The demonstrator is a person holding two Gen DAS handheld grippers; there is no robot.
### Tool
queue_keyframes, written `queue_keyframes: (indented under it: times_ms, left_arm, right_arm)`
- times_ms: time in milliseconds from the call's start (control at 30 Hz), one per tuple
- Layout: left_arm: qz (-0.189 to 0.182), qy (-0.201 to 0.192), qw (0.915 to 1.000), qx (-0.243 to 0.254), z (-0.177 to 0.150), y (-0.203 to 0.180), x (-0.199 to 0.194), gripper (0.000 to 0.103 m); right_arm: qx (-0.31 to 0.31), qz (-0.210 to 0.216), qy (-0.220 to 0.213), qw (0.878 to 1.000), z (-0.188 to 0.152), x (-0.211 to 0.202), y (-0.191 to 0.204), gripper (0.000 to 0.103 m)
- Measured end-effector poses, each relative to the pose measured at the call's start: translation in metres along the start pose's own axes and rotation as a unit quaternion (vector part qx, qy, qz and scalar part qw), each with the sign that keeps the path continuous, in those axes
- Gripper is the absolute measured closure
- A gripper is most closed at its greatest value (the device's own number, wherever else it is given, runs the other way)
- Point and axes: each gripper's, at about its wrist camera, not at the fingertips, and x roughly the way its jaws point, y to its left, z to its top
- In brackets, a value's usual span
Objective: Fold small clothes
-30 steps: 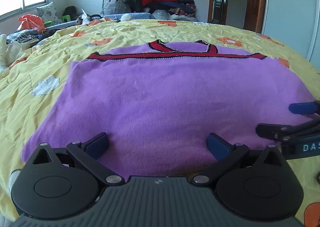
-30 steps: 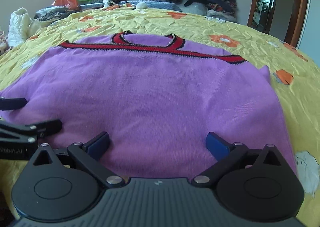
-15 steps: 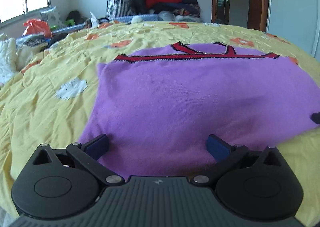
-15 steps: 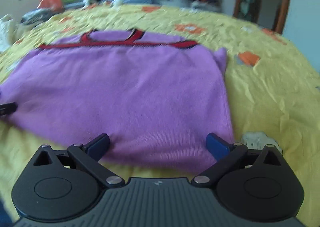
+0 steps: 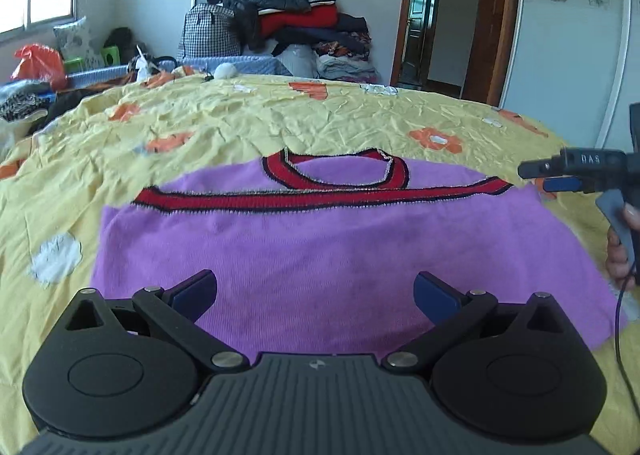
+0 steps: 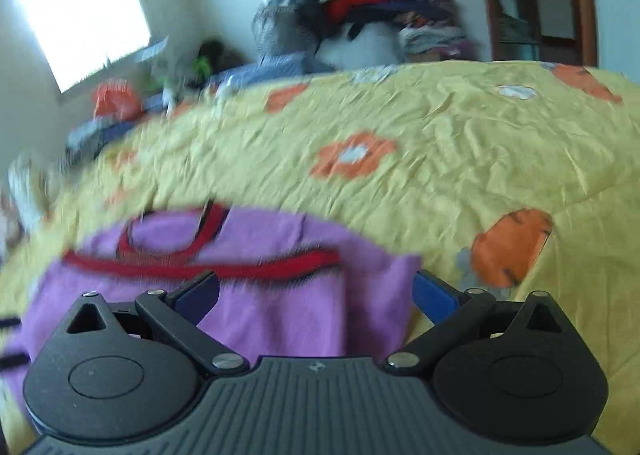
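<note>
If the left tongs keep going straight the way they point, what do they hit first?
Most likely the purple sweater lying flat on the yellow bedspread; the open left tongs hang just above its near hem, though height is unclear.

The sweater [image 5: 320, 255] is lying flat on the bed [image 5: 240, 123], collar at the far end. A pile of clothes [image 5: 296, 15] is sitting behind the bed.

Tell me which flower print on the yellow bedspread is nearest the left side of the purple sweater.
The white flower on the bedspread, just off the sweater's left side in the left wrist view. The orange flowers all lie farther up, beyond the red-trimmed collar.
</note>
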Motion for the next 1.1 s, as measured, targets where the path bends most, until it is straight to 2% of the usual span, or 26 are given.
queue_keyframes:
  times_ms: [33,67,100,133,167,300,433,533,567,600,633,700,767,833,1000,1100]
  left_arm:
    - [-0.003,0.005,1.0,-0.002,0.0,0.003,0.002,0.0]
    - [0.0,0.01,0.9999,-0.006,-0.001,0.007,0.004,0.0]
    - [0.006,0.013,0.9998,-0.01,-0.001,0.014,0.005,0.0]
    - [0.01,0.015,0.9997,-0.014,-0.001,0.021,0.006,0.0]
    - [0.014,0.018,0.9996,-0.019,0.0,0.029,0.008,0.0]
    - [0.035,0.019,0.9986,-0.035,0.011,0.058,0.009,0.0]
    - [0.039,0.013,0.9983,-0.041,0.024,0.075,0.01,0.0]
    - [0.048,0.017,0.9979,-0.039,0.033,0.08,0.021,0.0]
    - [0.051,0.019,0.9977,-0.04,0.035,0.082,0.027,0.0]
    - [0.052,0.024,0.9975,-0.042,0.037,0.085,0.033,0.0]
    - [0.057,0.03,0.997,-0.044,0.038,0.087,0.039,0.0]
    - [0.057,0.042,0.9962,-0.05,0.039,0.091,0.05,0.0]
    - [0.056,0.055,0.9952,-0.057,0.037,0.094,0.059,0.0]
    - [0.056,0.063,0.9946,-0.061,0.035,0.095,0.063,0.0]
    - [0.058,0.064,0.9944,-0.06,0.035,0.095,0.063,0.0]
    - [0.06,0.058,0.9949,-0.057,0.041,0.095,0.061,0.0]
  right_arm:
    - [0.007,0.008,0.009,1.0,0.002,0.006,-0.005,0.0]
    - [0.021,0.022,0.019,0.999,0.003,0.011,-0.011,0.007]
    - [0.04,0.044,0.023,0.998,0.004,0.015,-0.018,0.021]
    - [0.057,0.059,0.028,0.996,0.003,0.018,-0.024,0.027]
    - [0.067,0.057,0.037,0.995,0.004,0.021,-0.028,0.035]
    - [0.081,0.061,0.029,0.994,0.005,0.018,-0.035,0.036]
    - [0.069,0.066,-0.006,0.995,0.009,-0.002,-0.028,0.036]
    - [0.056,0.068,0.016,0.996,0.009,0.004,-0.022,0.037]
    - [0.058,0.071,0.025,0.996,0.008,0.008,-0.022,0.041]
    - [0.06,0.073,0.03,0.995,0.006,0.011,-0.023,0.051]
    - [0.068,0.077,0.033,0.994,0.004,0.013,-0.025,0.058]
    - [0.076,0.077,0.039,0.993,0.0,0.016,-0.028,0.084]
    - [0.064,0.057,0.052,0.995,-0.004,0.021,-0.025,0.091]
    - [0.058,0.061,0.056,0.995,-0.009,0.024,-0.023,0.099]
    - [0.042,0.033,0.008,0.999,-0.006,-0.002,-0.011,0.1]
    - [0.015,0.0,-0.01,1.0,-0.002,-0.013,0.0,0.1]
